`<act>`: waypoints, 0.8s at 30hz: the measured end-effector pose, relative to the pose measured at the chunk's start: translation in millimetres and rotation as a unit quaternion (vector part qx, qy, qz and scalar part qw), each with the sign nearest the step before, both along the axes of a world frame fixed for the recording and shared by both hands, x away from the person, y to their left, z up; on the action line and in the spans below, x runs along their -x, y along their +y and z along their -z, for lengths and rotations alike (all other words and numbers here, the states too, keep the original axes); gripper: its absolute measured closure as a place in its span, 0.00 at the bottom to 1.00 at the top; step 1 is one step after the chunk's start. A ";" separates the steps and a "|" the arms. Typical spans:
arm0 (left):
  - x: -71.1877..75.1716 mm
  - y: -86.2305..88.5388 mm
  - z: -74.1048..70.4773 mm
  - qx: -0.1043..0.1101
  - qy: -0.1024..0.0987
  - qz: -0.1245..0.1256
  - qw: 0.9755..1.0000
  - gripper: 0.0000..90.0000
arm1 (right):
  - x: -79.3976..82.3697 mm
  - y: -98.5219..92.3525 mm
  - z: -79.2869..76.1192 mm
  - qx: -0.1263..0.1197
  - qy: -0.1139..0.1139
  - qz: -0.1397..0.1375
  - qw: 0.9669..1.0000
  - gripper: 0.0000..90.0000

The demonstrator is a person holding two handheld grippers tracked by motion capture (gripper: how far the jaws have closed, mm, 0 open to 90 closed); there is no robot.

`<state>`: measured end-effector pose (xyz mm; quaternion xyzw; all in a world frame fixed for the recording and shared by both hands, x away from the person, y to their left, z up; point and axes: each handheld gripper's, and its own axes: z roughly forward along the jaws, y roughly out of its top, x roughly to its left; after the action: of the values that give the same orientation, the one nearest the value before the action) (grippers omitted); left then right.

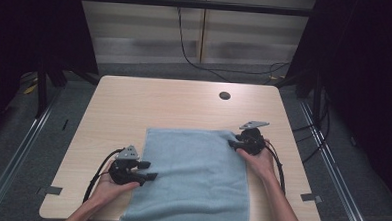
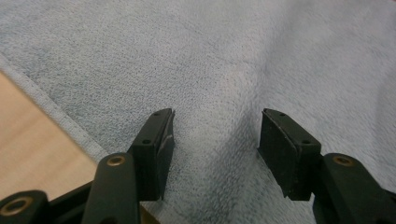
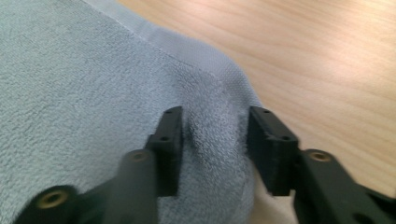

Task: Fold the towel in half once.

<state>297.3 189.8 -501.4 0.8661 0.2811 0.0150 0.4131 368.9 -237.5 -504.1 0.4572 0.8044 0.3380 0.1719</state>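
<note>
A light blue towel (image 1: 196, 175) lies flat on the wooden table (image 1: 134, 103), and its near end hangs over the front edge. My left gripper (image 1: 149, 171) sits at the towel's left edge, about halfway along. In the left gripper view its jaws (image 2: 215, 140) stand open over the towel (image 2: 233, 60), with flat cloth between the pads. My right gripper (image 1: 232, 143) is at the towel's far right corner. In the right gripper view the jaws (image 3: 212, 144) pinch a raised fold of that corner of the towel (image 3: 70, 93).
A round cable hole (image 1: 224, 95) sits in the table's far right part. Bare wood (image 3: 327, 56) lies beyond the towel's corner. Black cables trail from both grippers toward the person. Metal rails run on the floor at both sides of the table.
</note>
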 end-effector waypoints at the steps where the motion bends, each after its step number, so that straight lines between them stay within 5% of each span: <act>1: 0.6 -0.4 -1.0 0.000 0.005 0.001 1.000 0.50 | 1.5 -0.2 0.2 -0.005 -0.002 -0.007 1.000 0.78; 4: -7.2 -0.7 -5.2 -0.002 0.000 -0.007 1.000 0.50 | 6.8 0.9 0.1 -0.014 0.003 -0.012 1.000 0.87; 7: -30.5 3.6 -12.1 0.028 0.002 -0.041 0.999 0.50 | 8.3 1.5 -0.9 -0.017 0.011 -0.017 1.000 0.90; 9: -48.2 5.4 -15.7 0.026 -0.007 -0.059 0.998 0.51 | 9.4 2.7 -1.8 -0.013 0.014 -0.022 1.000 0.90; 15: -93.2 7.4 -6.6 0.030 -0.023 -0.116 0.992 0.52 | 17.9 4.0 -1.2 -0.021 0.013 -0.026 0.999 0.90; 20: -100.8 2.3 -0.3 0.012 -0.026 -0.132 0.991 0.47 | 22.0 2.6 0.4 -0.030 0.008 -0.023 0.999 0.90; 24: -100.0 0.1 0.9 0.022 -0.033 -0.136 0.990 0.48 | 22.9 2.8 0.6 -0.031 0.008 -0.019 0.999 0.90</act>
<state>397.3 189.9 -502.3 0.8098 0.3822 0.0936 0.4352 346.0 -234.7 -504.7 0.4499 0.8034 0.3622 0.1446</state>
